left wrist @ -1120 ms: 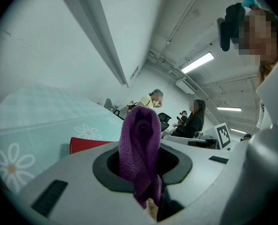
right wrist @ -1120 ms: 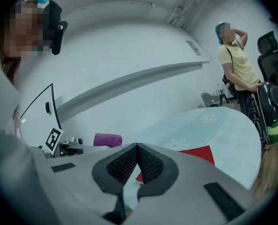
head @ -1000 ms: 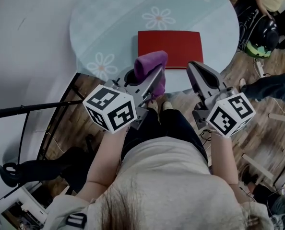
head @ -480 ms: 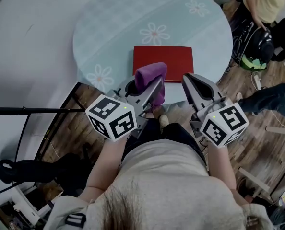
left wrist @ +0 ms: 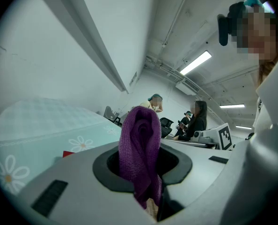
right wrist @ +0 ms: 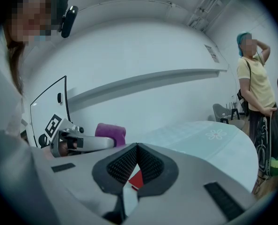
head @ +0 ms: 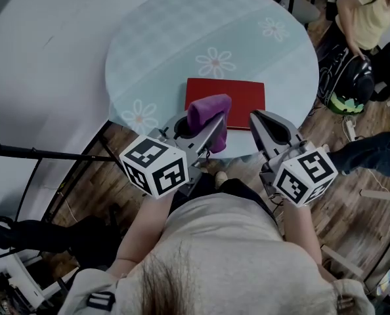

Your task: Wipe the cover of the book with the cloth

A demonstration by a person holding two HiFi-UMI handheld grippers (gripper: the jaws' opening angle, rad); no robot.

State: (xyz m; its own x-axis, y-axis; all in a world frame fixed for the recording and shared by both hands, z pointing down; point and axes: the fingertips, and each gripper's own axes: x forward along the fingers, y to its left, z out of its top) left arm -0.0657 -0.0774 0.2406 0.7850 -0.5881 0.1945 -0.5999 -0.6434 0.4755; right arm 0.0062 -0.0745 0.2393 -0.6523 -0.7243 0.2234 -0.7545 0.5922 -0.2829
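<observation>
Book (head: 225,94) in red lies flat on the round flower-print table (head: 175,51), toward its near edge, cover up and bare. Just in front of it, the left gripper (head: 211,125) has its jaws clamped on the purple cloth (head: 208,107), a rolled wad bulging up out of the tips and hanging over the book's near left corner in the head view; whether it touches the cover, can't tell. To its right the right gripper (head: 259,118) has its jaws brought together with nothing held, a sliver of red book showing past them in its own view. Off the table's right side, a person in a yellow top (head: 366,8) stands on the wooden floor (head: 372,195) beside a black-and-green bag (head: 349,74); a black pole (head: 44,153) runs in from the left. Against half a second ago, very little change: cloth still pinched, both grippers still at the near edge, and the head view now takes in a bit more of the table's far side.
</observation>
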